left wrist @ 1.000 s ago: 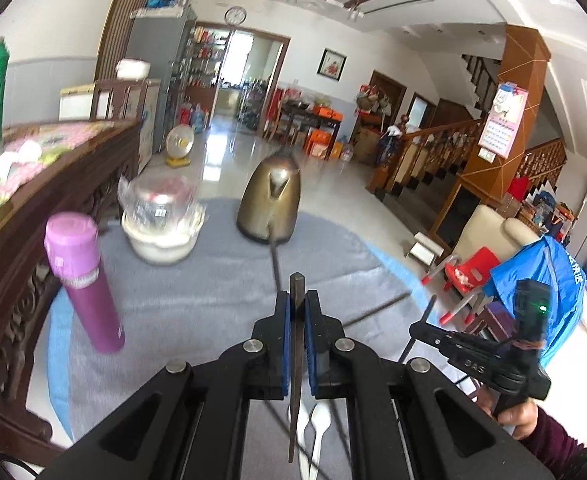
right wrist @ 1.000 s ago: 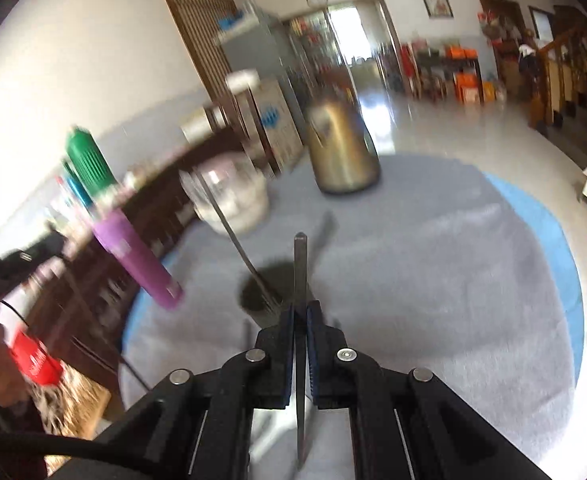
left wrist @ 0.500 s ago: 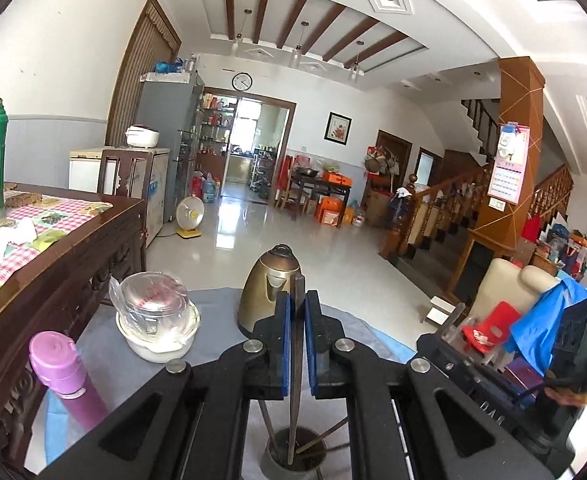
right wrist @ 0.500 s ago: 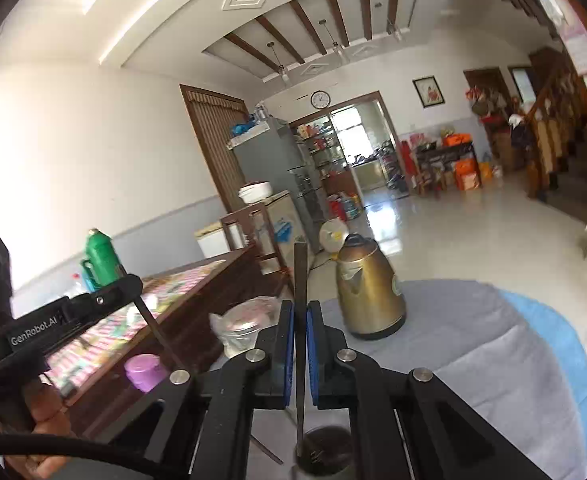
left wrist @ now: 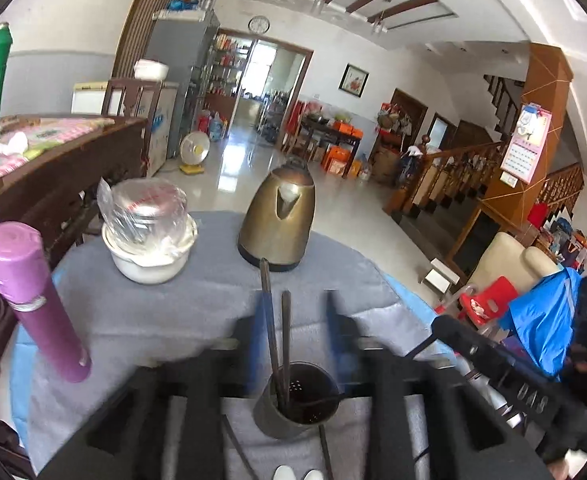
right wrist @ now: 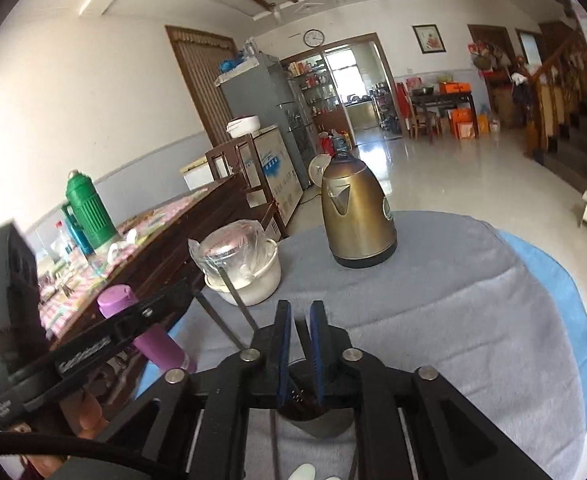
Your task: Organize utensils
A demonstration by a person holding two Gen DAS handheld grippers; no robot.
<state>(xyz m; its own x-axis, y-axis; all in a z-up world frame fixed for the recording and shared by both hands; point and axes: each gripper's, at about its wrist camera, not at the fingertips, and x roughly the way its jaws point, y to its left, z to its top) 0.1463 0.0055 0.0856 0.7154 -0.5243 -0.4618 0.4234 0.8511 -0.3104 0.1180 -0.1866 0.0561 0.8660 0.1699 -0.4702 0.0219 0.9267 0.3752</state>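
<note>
Grey cloth (left wrist: 181, 312): both hand-held grippers, L (left wrist: 296, 332) & R (right wrist: 299, 344), just opening, released over holder (left wrist: 297, 404).

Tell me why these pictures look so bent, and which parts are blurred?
Both views are fisheye, so walls and ceiling curve. Left wrist view: the left gripper is smeared with motion blur, while the kettle stays sharp. Right wrist view: the right gripper is crisp; daylight glares off the floor.
</note>
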